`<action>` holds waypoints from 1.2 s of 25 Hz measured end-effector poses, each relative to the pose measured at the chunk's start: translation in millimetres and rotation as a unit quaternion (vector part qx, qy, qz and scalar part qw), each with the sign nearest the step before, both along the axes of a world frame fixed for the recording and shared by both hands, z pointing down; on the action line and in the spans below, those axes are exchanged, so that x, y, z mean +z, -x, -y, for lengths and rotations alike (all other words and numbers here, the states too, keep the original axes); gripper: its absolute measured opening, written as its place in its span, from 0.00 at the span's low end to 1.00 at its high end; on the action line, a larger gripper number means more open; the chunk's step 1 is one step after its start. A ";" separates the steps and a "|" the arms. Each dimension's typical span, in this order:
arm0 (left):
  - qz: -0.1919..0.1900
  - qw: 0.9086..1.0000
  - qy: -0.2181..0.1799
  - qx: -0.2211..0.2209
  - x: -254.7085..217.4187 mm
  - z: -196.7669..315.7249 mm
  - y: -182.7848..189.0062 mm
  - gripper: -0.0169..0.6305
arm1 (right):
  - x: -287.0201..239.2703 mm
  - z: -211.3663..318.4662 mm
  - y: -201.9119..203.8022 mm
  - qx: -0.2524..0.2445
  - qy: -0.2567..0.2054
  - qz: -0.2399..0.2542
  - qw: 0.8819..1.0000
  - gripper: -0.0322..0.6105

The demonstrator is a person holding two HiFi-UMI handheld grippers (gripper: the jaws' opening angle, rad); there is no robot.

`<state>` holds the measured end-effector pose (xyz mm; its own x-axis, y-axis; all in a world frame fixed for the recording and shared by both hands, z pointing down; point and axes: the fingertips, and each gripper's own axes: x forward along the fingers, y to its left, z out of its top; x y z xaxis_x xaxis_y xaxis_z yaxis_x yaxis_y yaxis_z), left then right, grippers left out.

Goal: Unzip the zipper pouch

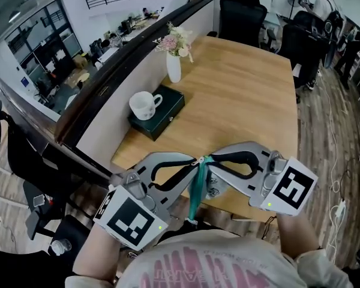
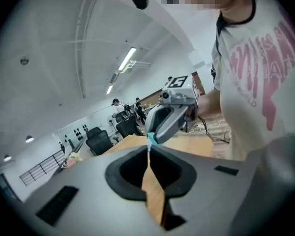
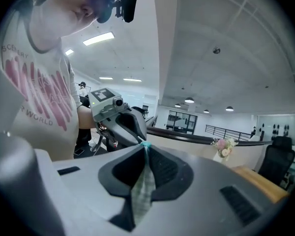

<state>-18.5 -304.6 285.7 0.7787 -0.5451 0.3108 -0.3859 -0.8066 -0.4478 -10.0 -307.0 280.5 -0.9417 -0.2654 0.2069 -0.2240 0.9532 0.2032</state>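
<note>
Wooden table (image 1: 246, 95), black office chairs (image 1: 243, 17), wood-plank floor (image 1: 318, 161), ceiling strip lights (image 2: 127, 59)

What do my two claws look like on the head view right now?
The left claw and right claw are curved grey plastic with black padding inside. The left cube and right cube are white with black square markers, each beside a small green light. The shirt is white with pink print.
</note>
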 end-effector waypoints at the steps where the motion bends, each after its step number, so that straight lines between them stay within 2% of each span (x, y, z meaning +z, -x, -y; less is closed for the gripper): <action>1: 0.010 1.000 -0.007 0.001 1.2 -1.2 0.3 0.05 | 2.0 -1.8 1.9 0.001 0.000 -0.007 1.000 0.10; 5: 0.031 0.999 -0.007 0.010 5.8 -7.3 3.0 0.05 | 6.9 -8.0 5.3 0.006 0.006 -0.020 1.000 0.10; 8: 0.056 0.998 -0.022 0.002 10.0 -9.3 5.6 0.05 | 10.9 -9.5 8.4 0.011 0.007 -0.035 0.999 0.10; 13: 0.037 0.999 -0.023 -0.016 8.7 -7.7 11.3 0.03 | 11.0 -6.6 11.7 0.024 0.019 -0.028 0.999 0.10; 17: 0.048 0.998 -0.033 -0.029 11.3 -5.7 13.8 0.03 | 15.2 -3.8 12.6 0.031 0.026 -0.035 0.999 0.10; 30: 0.034 0.998 -0.029 -0.043 18.3 -2.0 24.5 0.03 | 24.5 3.8 21.9 0.066 0.060 -0.034 0.995 0.10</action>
